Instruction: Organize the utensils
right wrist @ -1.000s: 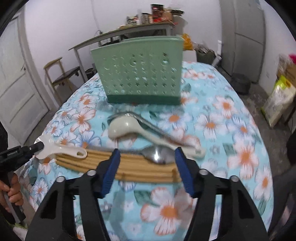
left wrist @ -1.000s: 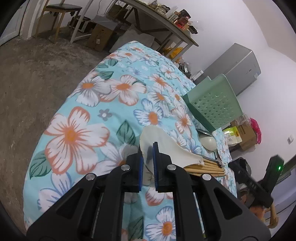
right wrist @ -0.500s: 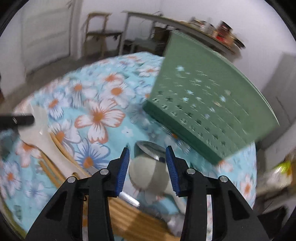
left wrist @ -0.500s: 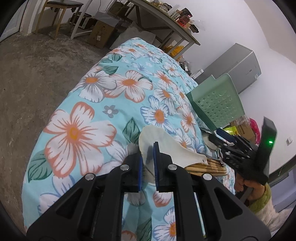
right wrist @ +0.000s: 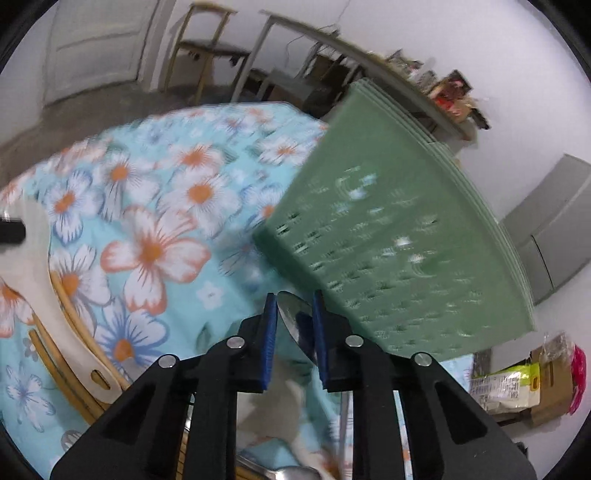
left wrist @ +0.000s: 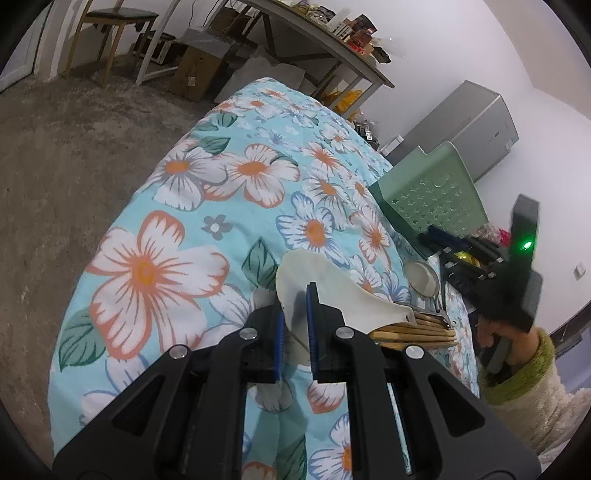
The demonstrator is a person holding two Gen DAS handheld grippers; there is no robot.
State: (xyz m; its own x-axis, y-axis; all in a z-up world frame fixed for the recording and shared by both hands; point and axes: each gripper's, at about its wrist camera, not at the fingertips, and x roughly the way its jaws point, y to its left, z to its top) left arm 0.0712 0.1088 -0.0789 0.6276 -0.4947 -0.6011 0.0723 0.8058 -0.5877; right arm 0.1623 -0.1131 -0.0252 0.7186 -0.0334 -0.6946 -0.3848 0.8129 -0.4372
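Observation:
My left gripper (left wrist: 295, 314) is shut on the blade of the white rice paddle (left wrist: 317, 277), which lies on the flowered tablecloth (left wrist: 221, 184). The paddle's handle rests on a bundle of wooden chopsticks (left wrist: 413, 332). My right gripper (right wrist: 293, 314) is rolled over beside the green perforated utensil holder (right wrist: 399, 251). Its jaws are closing, and the pads touch both edges of the metal spoon (right wrist: 291, 314) bowl between them. In the left wrist view the right gripper (left wrist: 432, 236) sits low between the holder (left wrist: 432, 199) and a pale spoon bowl (left wrist: 421, 277). The chopsticks (right wrist: 66, 317) and the paddle (right wrist: 37, 266) lie at the left.
A hand in a green-cuffed sleeve (left wrist: 517, 373) holds the right gripper. The tablecloth drops off at the rounded left edge above a bare floor (left wrist: 55, 147). Behind stand a grey cabinet (left wrist: 476, 125), a cluttered side table (left wrist: 325, 44) and a chair (left wrist: 110, 18). Snack bags (right wrist: 517, 384) lie at the right.
The right gripper left the chopsticks, rolled over and moved up to the spoons by the green holder, its jaws narrowing onto the metal spoon's bowl. The left gripper kept still on the paddle.

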